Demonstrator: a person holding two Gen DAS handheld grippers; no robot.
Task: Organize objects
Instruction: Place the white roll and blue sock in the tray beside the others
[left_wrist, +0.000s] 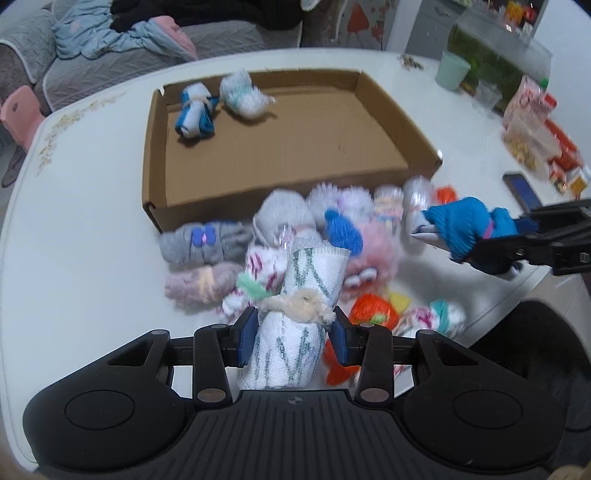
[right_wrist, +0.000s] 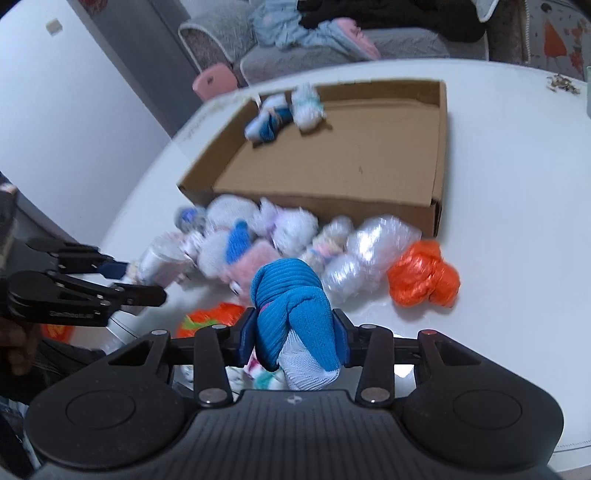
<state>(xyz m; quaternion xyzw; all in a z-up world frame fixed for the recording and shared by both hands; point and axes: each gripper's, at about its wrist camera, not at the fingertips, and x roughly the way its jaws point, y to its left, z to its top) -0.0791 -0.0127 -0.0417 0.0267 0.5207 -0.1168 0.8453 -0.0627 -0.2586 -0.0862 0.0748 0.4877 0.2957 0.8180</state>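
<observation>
My left gripper (left_wrist: 293, 334) is shut on a white sock roll with a green pattern (left_wrist: 306, 273), tied with a cream fuzzy band and lifted above the pile. My right gripper (right_wrist: 295, 338) is shut on a blue sock roll (right_wrist: 291, 302), also held up off the table. An open cardboard box (left_wrist: 295, 192) lies beyond the pile. In its far left corner sit a blue-and-white roll (left_wrist: 195, 114) and a fluffy white roll (left_wrist: 243, 94). Several more sock rolls (left_wrist: 280, 221) lie heaped on the white table (left_wrist: 92, 258) against the box's near wall.
An orange bundle (right_wrist: 424, 273) lies right of the pile. At the table's right side are a phone (left_wrist: 522, 188), a green cup (left_wrist: 452, 70) and snack packets (left_wrist: 535, 122). A grey sofa with clothes (left_wrist: 129, 37) stands behind the table.
</observation>
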